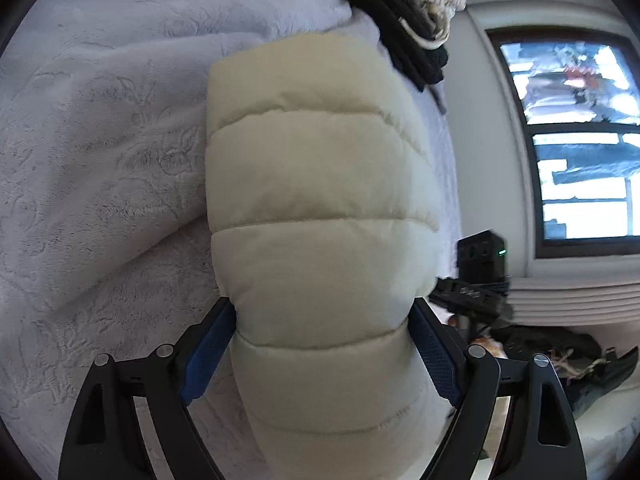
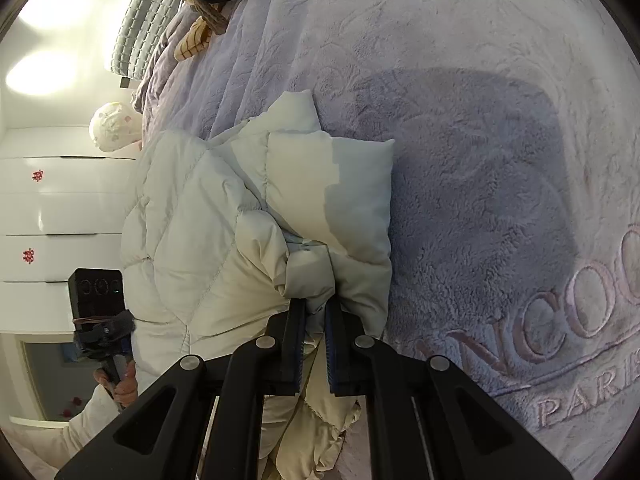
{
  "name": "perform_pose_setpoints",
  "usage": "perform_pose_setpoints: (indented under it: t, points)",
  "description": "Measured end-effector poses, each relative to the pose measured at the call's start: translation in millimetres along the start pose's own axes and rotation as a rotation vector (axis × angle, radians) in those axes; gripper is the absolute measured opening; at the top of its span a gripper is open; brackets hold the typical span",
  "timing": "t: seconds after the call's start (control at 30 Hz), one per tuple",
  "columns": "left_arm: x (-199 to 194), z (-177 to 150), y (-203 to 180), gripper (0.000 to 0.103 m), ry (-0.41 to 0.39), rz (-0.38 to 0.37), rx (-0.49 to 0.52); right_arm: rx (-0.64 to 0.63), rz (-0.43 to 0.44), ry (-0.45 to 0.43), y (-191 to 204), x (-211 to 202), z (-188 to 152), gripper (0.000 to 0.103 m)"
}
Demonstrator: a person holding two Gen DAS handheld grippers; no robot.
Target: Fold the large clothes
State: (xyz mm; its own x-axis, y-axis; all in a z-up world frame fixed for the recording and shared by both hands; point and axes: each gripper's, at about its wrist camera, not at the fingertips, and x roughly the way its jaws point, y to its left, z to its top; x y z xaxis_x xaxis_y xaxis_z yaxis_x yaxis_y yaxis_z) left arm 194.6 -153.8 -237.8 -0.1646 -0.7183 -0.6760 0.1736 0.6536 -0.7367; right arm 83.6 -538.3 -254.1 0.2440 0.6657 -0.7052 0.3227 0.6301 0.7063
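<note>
A cream quilted puffer jacket (image 1: 320,184) lies over a pale lilac fleece blanket (image 1: 100,140) on a bed. My left gripper (image 1: 322,316) is shut on a thick padded part of the jacket, which bulges between the blue pads (image 1: 434,352). In the right wrist view the jacket (image 2: 208,220) hangs bunched above the blanket (image 2: 480,160). My right gripper (image 2: 316,308) is shut on a fold of it at the edge. The other hand-held gripper (image 2: 100,320) shows at the left, held in a hand.
A pile of dark and knitted clothes (image 1: 404,12) sits at the head of the bed. A window (image 1: 576,140) is to the right, with a black device (image 1: 482,256) below it. White cupboards (image 2: 60,220) and a striped pillow (image 2: 140,24) are beside the bed.
</note>
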Motion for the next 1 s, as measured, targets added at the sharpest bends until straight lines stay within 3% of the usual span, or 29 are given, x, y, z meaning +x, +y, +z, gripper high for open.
perform_pose_setpoints:
  t: [0.17,0.33,0.37,0.47,0.53,0.63,0.9,1.0]
  points:
    - [23,-4,-23,0.095,0.003,0.158,0.078,0.001,-0.012,-0.003,4,0,-1,0.009]
    - [32,-5,-32,0.096,-0.008,0.235,0.097,-0.015,-0.075,-0.032,21,-16,-10,0.012]
    - [32,-5,-33,0.096,-0.009,0.239,0.098,-0.012,-0.078,-0.046,23,-23,-12,0.022]
    - [32,-6,-35,0.095,-0.012,0.243,0.093,0.003,-0.042,-0.092,25,-46,-20,0.103]
    - [33,-6,-36,0.096,-0.018,0.245,0.089,-0.002,-0.013,-0.114,25,-59,-24,0.102]
    - [30,-6,-33,0.096,-0.025,0.244,0.089,0.000,0.015,-0.076,21,-58,-26,0.103]
    - [24,-8,-13,0.096,-0.016,0.196,0.083,-0.026,0.082,0.075,6,-4,-18,0.103]
    - [22,-8,-5,0.098,-0.016,0.180,0.073,-0.048,0.141,0.085,12,14,-6,0.103]
